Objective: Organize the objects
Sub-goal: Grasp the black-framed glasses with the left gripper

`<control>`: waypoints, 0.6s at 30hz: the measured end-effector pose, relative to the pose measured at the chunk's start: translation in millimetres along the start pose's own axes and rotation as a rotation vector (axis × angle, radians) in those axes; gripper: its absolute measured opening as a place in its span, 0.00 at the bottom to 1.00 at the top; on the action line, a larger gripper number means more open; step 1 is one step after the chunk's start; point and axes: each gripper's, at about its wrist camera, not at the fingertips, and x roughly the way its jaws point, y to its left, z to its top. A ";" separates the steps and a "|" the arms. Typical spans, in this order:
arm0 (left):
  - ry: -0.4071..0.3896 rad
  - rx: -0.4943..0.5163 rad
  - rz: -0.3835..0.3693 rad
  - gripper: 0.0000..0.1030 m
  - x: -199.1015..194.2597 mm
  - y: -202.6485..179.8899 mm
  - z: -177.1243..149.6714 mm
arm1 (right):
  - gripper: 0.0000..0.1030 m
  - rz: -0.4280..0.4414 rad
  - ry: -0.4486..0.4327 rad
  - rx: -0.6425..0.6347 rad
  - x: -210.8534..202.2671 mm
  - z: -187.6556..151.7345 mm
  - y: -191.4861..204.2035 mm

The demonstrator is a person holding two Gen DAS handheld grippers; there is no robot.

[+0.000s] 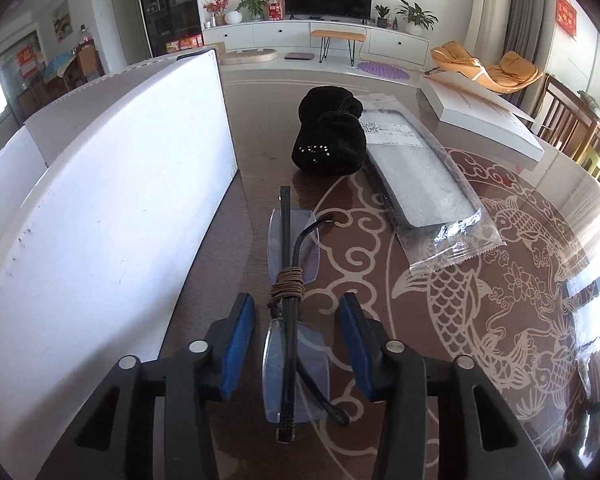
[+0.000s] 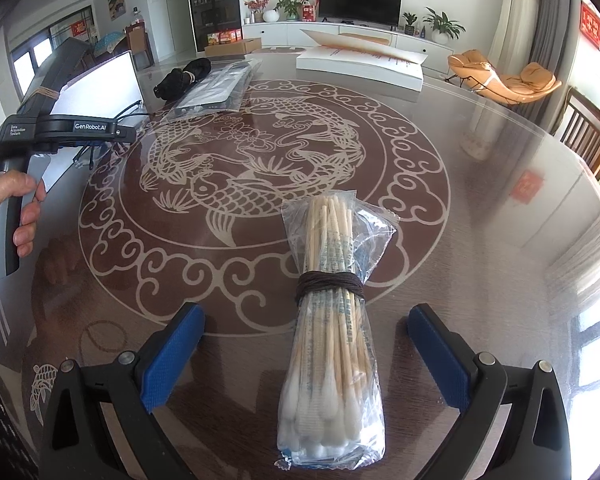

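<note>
- Between the spread blue pads of the left gripper, folded glasses are lying on the table near its left edge; the jaws are standing open, touching nothing.
- Judged light but fragile and slick at the lenses, the glasses are best taken at the cord-wrapped middle.
- Between the wide-open fingers of the right gripper, a bagged bundle of cotton swabs is lying near the table's front edge, untouched.
- Judged light and crinkly, the bundle is offering its firmest hold at the dark cord binding.
- Beside the glasses, a white box is standing along the left edge; its contents are hidden.
- Farther on, a black cloth bundle is touching a clear packet holding a grey pad.
- Toward the far edge, a flat white box is resting.
</note>
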 end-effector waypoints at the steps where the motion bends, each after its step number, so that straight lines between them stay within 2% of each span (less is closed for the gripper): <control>1: 0.003 -0.005 0.005 0.20 -1.6 2.7 -1.7 | 0.99 0.000 0.000 0.000 0.0 0.0 0.1; 4: 0.004 -0.022 0.015 0.16 -12.9 8.0 -18.5 | 0.99 0.000 0.000 0.000 0.0 0.0 0.2; 7: -0.003 -0.022 0.010 0.16 -35.4 4.3 -52.1 | 0.99 0.000 0.000 0.000 0.0 0.0 0.1; 12: -0.008 0.008 -0.040 0.16 -78.2 -13.8 -115.0 | 0.99 0.000 0.000 0.000 0.1 -0.1 -0.1; 14: -0.008 0.020 -0.062 0.16 -87.9 -19.0 -129.4 | 0.99 -0.001 0.000 0.000 0.1 0.0 0.0; 15: -0.006 0.017 -0.072 0.19 -90.3 -20.7 -132.4 | 0.99 -0.001 0.000 0.000 0.0 0.1 0.1; 17: -0.012 0.018 -0.095 0.33 -91.8 -23.2 -134.8 | 0.99 0.000 0.000 0.000 0.2 0.0 -0.1; 18: -0.014 0.029 -0.092 0.54 -92.0 -26.2 -136.1 | 0.99 0.000 0.000 0.000 0.1 0.2 0.1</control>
